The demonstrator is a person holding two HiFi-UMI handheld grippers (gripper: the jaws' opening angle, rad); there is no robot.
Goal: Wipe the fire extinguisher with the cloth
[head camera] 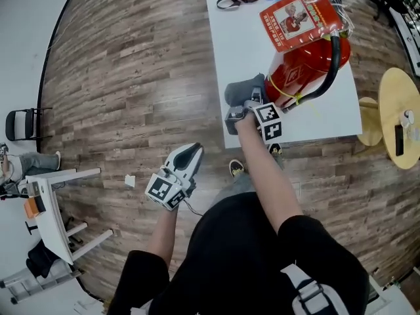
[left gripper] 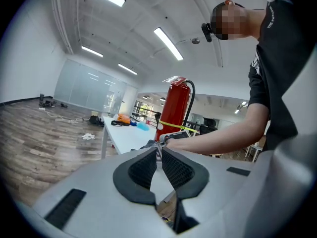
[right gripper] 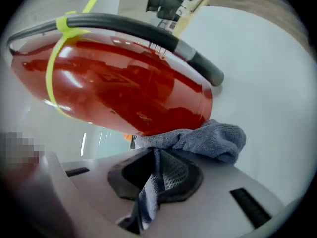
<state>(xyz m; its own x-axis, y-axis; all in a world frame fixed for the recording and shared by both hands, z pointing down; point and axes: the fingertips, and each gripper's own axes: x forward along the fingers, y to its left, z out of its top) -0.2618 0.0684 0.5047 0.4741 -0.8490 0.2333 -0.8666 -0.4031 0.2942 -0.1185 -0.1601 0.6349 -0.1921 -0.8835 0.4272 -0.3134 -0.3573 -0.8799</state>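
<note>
Right tool (right gripper: 154, 157) holds cloth (right gripper: 213, 138) against fire extinguisher (right gripper: 129, 88) near table edge (head camera: 295, 138).

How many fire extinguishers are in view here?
1. The fire extinguisher stands upright on the white table, near its front edge, with the right gripper pressing the gray cloth against its lower side. No other shows.

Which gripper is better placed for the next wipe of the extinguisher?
Right. The right gripper is shut on the cloth against the fire extinguisher; the left gripper is empty, off the table.
</note>
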